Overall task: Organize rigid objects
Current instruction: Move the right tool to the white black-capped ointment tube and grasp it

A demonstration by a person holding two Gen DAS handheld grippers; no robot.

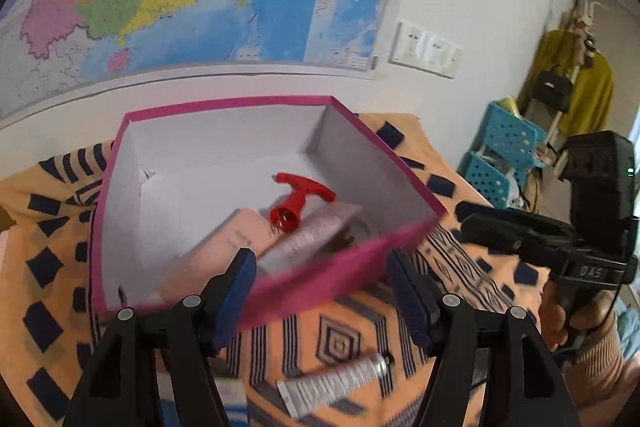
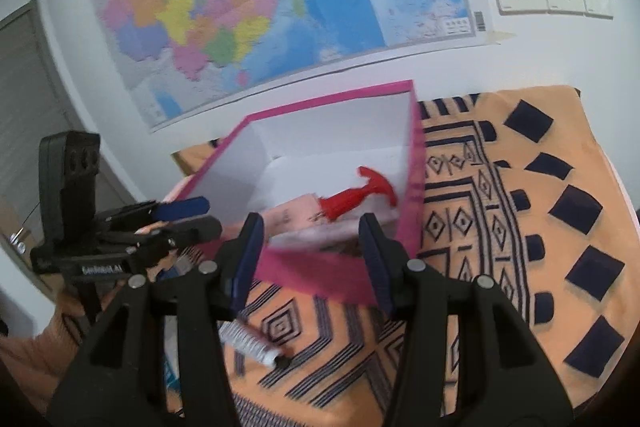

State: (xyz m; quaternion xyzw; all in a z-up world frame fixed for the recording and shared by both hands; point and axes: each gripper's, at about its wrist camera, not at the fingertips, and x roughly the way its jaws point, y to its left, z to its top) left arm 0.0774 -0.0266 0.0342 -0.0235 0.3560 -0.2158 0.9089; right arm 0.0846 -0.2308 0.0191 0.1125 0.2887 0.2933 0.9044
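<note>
Pink box point(image 1: 320, 287) containing red T-handled tool point(image 1: 298, 201); left claw point(image 1: 322, 291) and right claw point(image 2: 312, 263) both parted, empty.

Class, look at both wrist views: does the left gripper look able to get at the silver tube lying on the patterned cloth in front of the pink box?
Probably yes. The silver tube lies bare on the cloth, just below the empty left gripper. Nothing covers it; the pink box sits behind it.

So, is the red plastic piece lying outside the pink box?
No, the red plastic piece lies inside the pink box.
</note>
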